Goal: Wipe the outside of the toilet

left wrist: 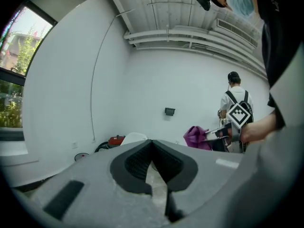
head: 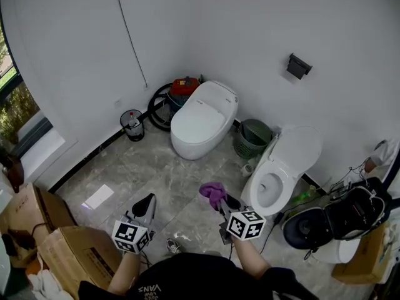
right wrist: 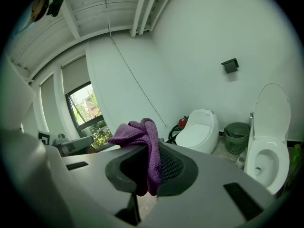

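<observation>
Two white toilets stand by the far wall: one with its lid down (head: 203, 120) (right wrist: 202, 127) (left wrist: 134, 137), and one with its lid up (head: 281, 174) (right wrist: 268, 160) to the right. My right gripper (head: 223, 200) (right wrist: 151, 144) (left wrist: 223, 133) is shut on a purple cloth (head: 214, 192) (right wrist: 137, 132) (left wrist: 197, 137) and hovers above the floor, just left of the open toilet's bowl. My left gripper (head: 145, 206) (left wrist: 152, 144) is shut with nothing in it, over the floor further left, pointing toward the closed toilet.
A green basket (head: 253, 136) (right wrist: 235, 137) sits between the toilets. A small bin (head: 132, 125) and a red machine with a hose (head: 181, 87) stand by the left wall. Cardboard boxes (head: 75, 255) lie near left, black bags (head: 350, 214) at right. A person with a backpack (left wrist: 235, 106) stands behind.
</observation>
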The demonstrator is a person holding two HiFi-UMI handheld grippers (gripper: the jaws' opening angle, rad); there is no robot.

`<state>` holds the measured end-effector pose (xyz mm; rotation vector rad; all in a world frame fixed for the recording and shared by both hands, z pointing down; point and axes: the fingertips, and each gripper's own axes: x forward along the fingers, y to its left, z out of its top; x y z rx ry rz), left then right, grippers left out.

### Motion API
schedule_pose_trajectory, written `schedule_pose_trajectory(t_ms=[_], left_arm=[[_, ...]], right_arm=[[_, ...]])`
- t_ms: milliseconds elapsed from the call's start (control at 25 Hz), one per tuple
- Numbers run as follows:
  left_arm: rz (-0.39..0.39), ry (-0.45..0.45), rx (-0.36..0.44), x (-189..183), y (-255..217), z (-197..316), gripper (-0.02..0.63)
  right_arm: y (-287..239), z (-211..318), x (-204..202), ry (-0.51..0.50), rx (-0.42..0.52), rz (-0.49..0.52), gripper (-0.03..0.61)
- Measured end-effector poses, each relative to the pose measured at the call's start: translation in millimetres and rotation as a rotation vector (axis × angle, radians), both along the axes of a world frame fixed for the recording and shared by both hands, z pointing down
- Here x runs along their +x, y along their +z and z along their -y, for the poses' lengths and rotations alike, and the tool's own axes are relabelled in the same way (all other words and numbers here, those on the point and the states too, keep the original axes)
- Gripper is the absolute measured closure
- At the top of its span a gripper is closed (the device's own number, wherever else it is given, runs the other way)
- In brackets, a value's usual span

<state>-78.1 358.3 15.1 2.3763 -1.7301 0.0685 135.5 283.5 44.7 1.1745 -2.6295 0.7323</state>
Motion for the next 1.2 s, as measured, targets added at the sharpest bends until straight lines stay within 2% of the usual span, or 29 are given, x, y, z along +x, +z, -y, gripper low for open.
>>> schedule_pose_trajectory(t_ms=[240, 640, 1000, 1200], left_arm=[[-0.038, -0.022, -0.009, -46, 10, 16, 0.614], [-0.030, -0.022, -0.019, -57, 22, 64, 0.614], [-0.038, -0.062, -0.045, -44, 37, 163, 0.614], [-0.031, -0.050, -0.065, -30, 49, 228, 0.614]], right_arm=[[3, 20, -37, -0.003, -0.003, -0.029, 0.538], [18, 84, -54, -0.024, -0.012, -0.033, 0.538], [34, 181, -48, -0.063, -0.008, -0.086, 0.538], [54, 234, -40, -0.070, -0.038, -0.098, 0.538]])
